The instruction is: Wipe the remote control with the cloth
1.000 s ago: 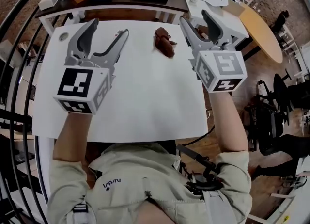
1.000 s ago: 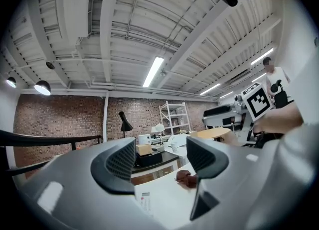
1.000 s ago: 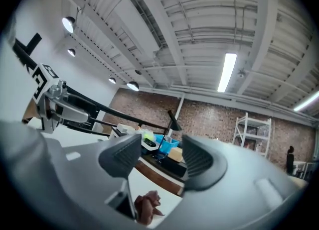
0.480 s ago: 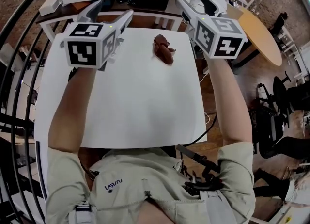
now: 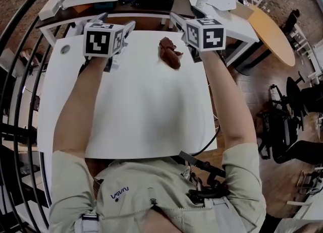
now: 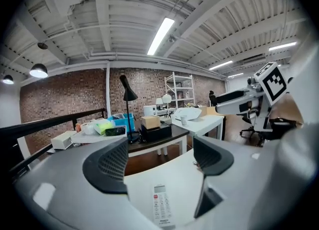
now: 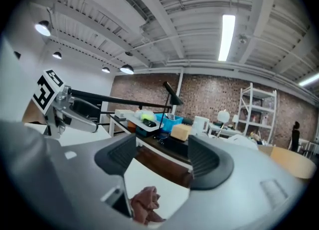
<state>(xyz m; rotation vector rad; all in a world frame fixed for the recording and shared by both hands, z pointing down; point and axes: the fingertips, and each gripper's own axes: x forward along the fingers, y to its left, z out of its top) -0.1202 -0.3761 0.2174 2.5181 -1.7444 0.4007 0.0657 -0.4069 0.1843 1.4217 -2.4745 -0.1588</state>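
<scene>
Spreading wider just now, empty jaws apart: left gripper (image 6: pixel 162 160) above remote control (image 6: pixel 160 205), right gripper (image 7: pixel 162 162) above cloth (image 7: pixel 144 201).

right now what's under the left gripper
The remote control lies on the table below the left gripper, whose empty jaws have just been opening. In the head view the gripper covers it.

I see even indoor light from ceiling strip lights (image 6: pixel 160 36), white table (image 5: pixel 151 116) bright and flat, faint soft shadows, strong fisheye bending at my edges, black vignetted corners, close foreground blurred.
</scene>
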